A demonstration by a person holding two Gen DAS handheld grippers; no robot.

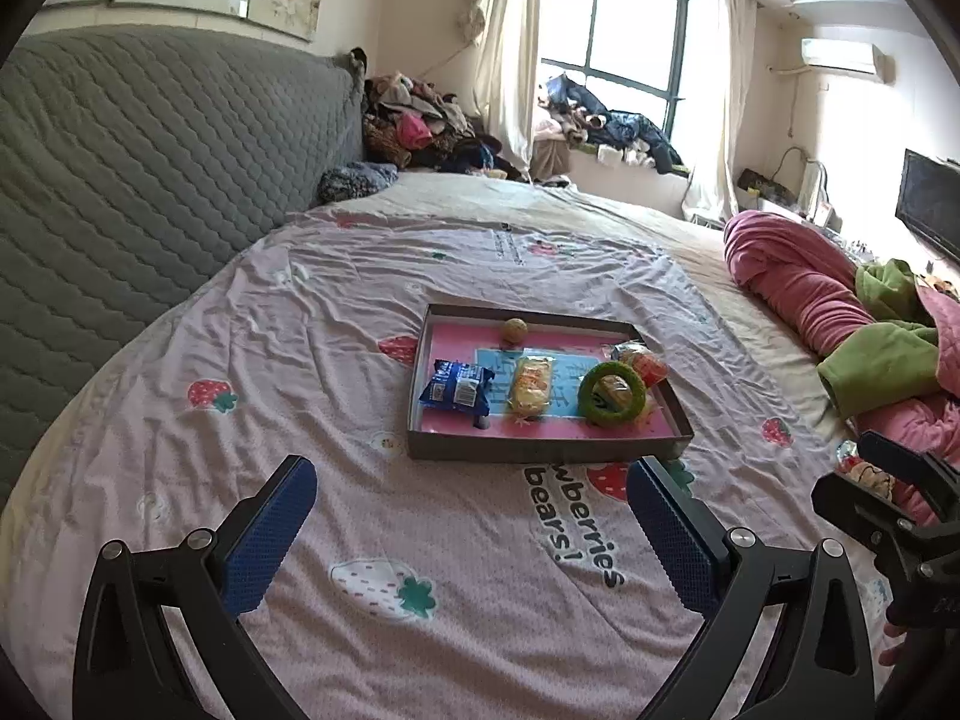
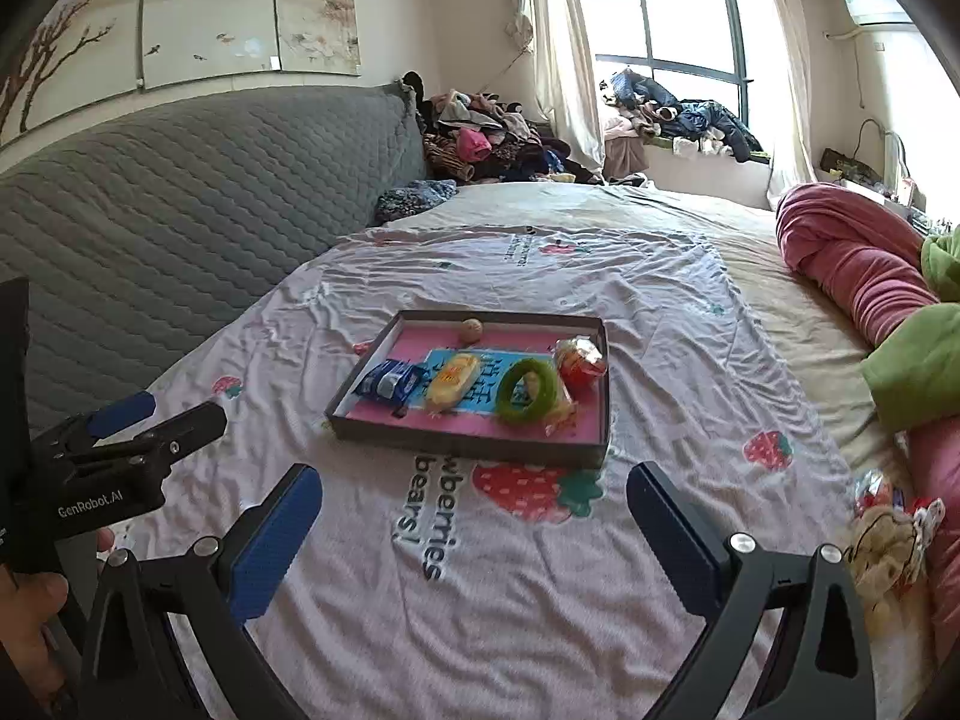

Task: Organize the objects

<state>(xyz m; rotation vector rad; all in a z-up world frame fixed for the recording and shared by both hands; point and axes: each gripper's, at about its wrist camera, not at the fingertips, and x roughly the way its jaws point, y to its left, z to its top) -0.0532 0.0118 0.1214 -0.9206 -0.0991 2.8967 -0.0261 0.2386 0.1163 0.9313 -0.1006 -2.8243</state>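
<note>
A shallow dark tray (image 1: pixel 540 450) with a pink floor lies on the strawberry-print bedsheet. Inside it are a blue snack packet (image 1: pixel 459 391), a yellow packet (image 1: pixel 531 383), a green ring (image 1: pixel 611 393), a red-orange wrapped item (image 1: pixel 645 363) and a small tan ball (image 1: pixel 515 330). The right wrist view shows the same tray (image 2: pixel 468 441), ring (image 2: pixel 528 391) and blue packet (image 2: pixel 389 383). My left gripper (image 1: pixel 474 474) is open and empty, just short of the tray's near wall. My right gripper (image 2: pixel 475 477) is also open and empty, at about the same distance from the tray.
A small plush toy and wrapped bits (image 2: pixel 888 540) lie loose on the bed at the right. A pink and green blanket (image 1: pixel 840 324) is heaped beyond them. The grey quilted headboard (image 1: pixel 150 180) runs along the left. Clothes (image 1: pixel 414 126) are piled at the far corner.
</note>
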